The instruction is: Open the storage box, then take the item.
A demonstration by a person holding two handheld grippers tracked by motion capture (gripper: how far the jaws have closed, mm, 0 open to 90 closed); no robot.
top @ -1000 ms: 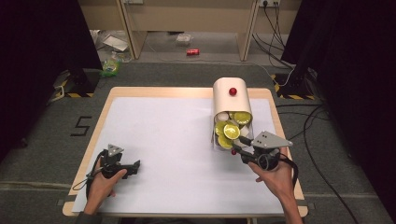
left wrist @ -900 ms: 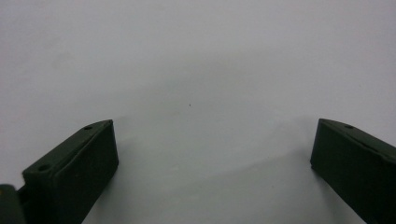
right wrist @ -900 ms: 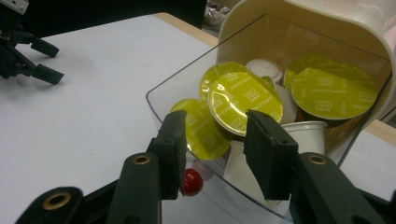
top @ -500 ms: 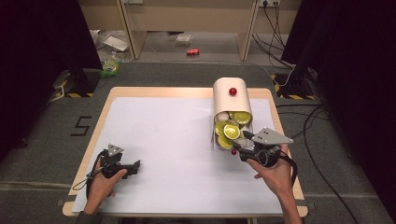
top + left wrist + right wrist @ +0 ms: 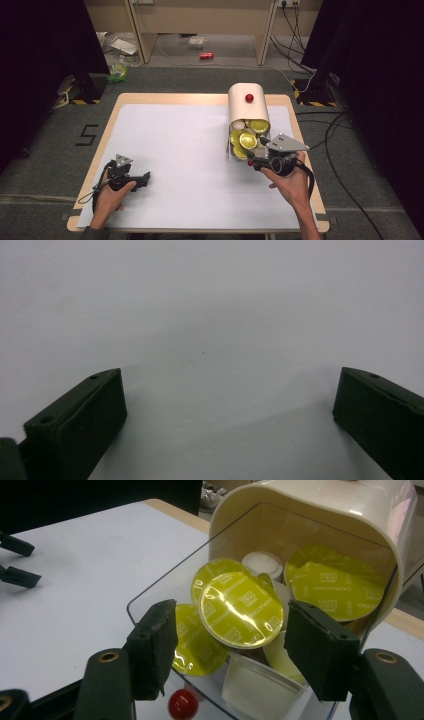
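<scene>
A cream container (image 5: 240,102) with a red knob (image 5: 249,98) lies on the white table top (image 5: 190,150). Its clear drawer (image 5: 150,597) sticks out toward me and holds several yellow-lidded capsules (image 5: 248,141). My right gripper (image 5: 256,161) is at the drawer's mouth. In the right gripper view my right gripper (image 5: 235,647) is open, one jaw on each side of the front yellow capsule (image 5: 241,609). I see no squeeze on it. My left gripper (image 5: 146,179) rests open on the table at the near left, and nothing lies in my left gripper (image 5: 230,405).
A small red knob (image 5: 182,703) sits on the drawer's front, below the jaws. White cups (image 5: 262,562) lie among the capsules. The table's wooden edge (image 5: 305,150) runs close to the right of the container. My left gripper (image 5: 22,560) shows far off.
The right gripper has edged slightly closer to the drawer and the capsules. The left hand and its gripper have stayed put.
</scene>
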